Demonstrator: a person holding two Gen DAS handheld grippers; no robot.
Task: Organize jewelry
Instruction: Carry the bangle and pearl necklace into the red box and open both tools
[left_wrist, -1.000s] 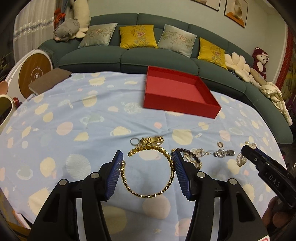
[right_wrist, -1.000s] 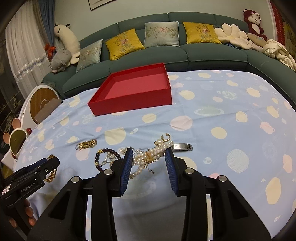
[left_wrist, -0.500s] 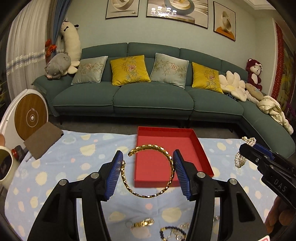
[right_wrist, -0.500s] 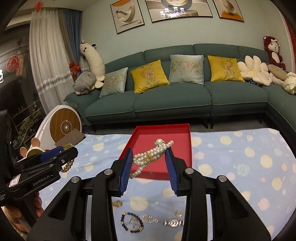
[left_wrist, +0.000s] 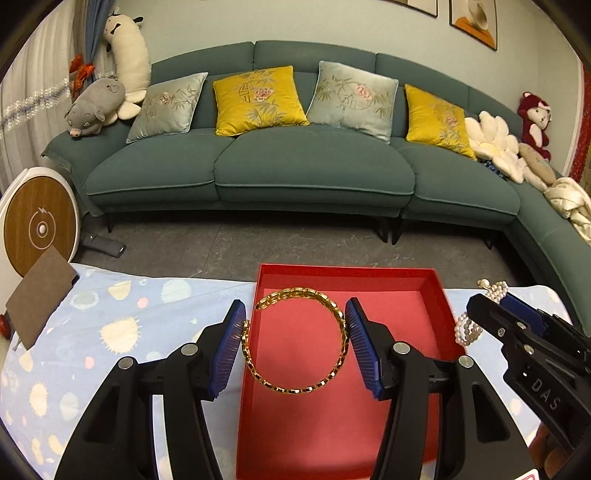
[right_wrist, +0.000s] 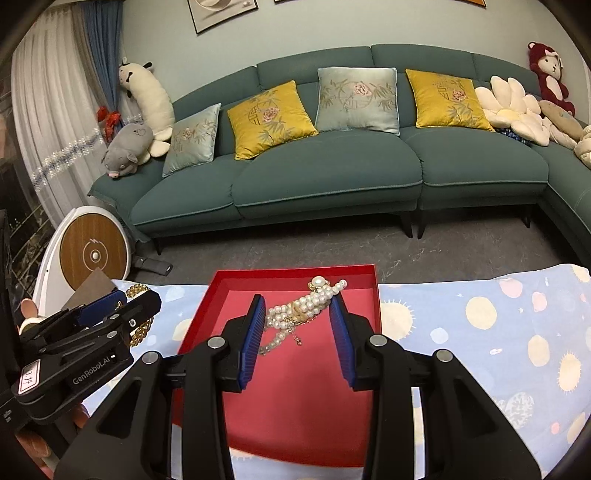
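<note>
My left gripper (left_wrist: 295, 314) is shut on a gold chain bracelet (left_wrist: 343, 332), an open ring spanning both blue pads, held above the red tray (left_wrist: 343, 275). In the right wrist view my right gripper (right_wrist: 297, 304) is shut on a bunch of pearl strands (right_wrist: 306, 302) with gold links, hanging over the same red tray (right_wrist: 295, 275). Each gripper shows in the other's view: the right one (left_wrist: 491, 301) at the right with pearls (left_wrist: 467, 328) dangling, the left one (right_wrist: 122, 299) at the left with the gold chain (right_wrist: 138, 330).
The tray lies on a table under a light blue spotted cloth (left_wrist: 110, 325) near its far edge. A brown board (left_wrist: 38, 291) sits at the table's left corner. Beyond are grey floor, a green sofa (left_wrist: 295, 166) with cushions, and a round white-and-wood device (left_wrist: 37, 225).
Both grippers have carried their jewelry away from the pile near the table's front to above the red tray. The loose pieces on the cloth have dropped out of view.
</note>
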